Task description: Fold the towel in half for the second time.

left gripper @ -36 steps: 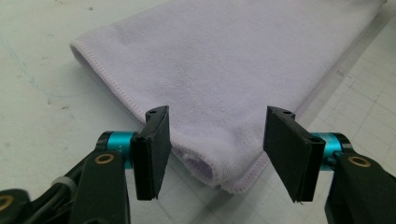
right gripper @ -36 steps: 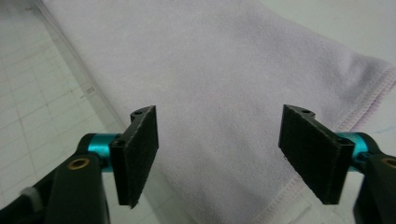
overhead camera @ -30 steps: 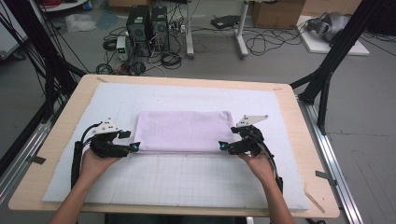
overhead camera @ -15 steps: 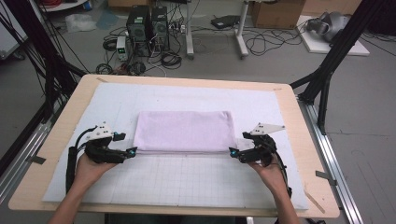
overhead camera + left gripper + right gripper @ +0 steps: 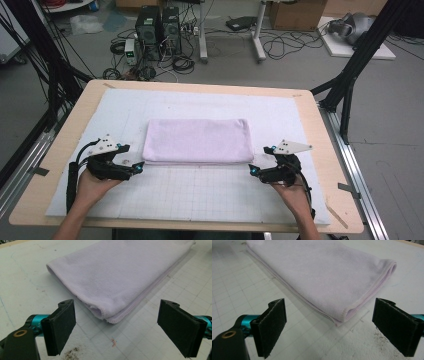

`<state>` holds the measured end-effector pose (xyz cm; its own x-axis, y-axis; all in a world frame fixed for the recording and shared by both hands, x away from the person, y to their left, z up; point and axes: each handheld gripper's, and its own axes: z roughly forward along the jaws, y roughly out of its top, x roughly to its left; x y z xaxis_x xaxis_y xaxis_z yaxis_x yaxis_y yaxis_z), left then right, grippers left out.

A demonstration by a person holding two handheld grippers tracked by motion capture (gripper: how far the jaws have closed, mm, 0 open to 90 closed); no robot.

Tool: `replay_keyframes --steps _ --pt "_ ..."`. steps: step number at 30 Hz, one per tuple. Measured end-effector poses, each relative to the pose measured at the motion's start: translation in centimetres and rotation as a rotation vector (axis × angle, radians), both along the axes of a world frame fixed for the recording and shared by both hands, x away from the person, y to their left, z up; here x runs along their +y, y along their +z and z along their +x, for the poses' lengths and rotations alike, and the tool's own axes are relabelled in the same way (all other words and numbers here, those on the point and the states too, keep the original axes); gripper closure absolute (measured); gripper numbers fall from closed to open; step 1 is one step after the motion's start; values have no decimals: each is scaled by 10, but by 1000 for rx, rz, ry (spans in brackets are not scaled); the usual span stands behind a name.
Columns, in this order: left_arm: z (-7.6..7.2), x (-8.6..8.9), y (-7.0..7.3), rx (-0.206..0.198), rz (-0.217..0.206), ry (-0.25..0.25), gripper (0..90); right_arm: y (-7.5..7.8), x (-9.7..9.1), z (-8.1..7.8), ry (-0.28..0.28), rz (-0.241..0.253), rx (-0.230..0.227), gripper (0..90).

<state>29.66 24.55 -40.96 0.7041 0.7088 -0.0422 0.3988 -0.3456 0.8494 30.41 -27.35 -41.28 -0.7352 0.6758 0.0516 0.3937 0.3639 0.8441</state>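
Our left tool [image 5: 136,166] sits at the near left corner of the folded towel [image 5: 197,140], and its jaws have just been opening; they now stand wide apart with nothing between them. In the left gripper view the corner of the towel [image 5: 110,315] lies just past the black pads [image 5: 60,327], close but not touching. Our right tool [image 5: 254,169] waits at the near right corner, and its jaws are wide apart too, with nothing in them. In the right gripper view that corner [image 5: 342,313] also lies just ahead of the pads [image 5: 270,325]. The towel is pale purple and folded into a long flat shape. It lies in the middle of the white grid mat [image 5: 200,195] on the tabletop [image 5: 320,150]. We think it is light and soft, so it will bend and droop when we lift it. It has a few layers, and they could slide apart. So we would pinch each near corner through all the layers at once, right by the stitched edge. If we grab just the top layer, the fold may fall open.
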Motion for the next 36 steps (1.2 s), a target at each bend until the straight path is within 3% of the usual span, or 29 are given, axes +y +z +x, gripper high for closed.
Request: replay_keyframes --steps 36 --pt "-27 11 -6 -4 7 -1 149 -6 -15 -44 -30 29 -28 108"
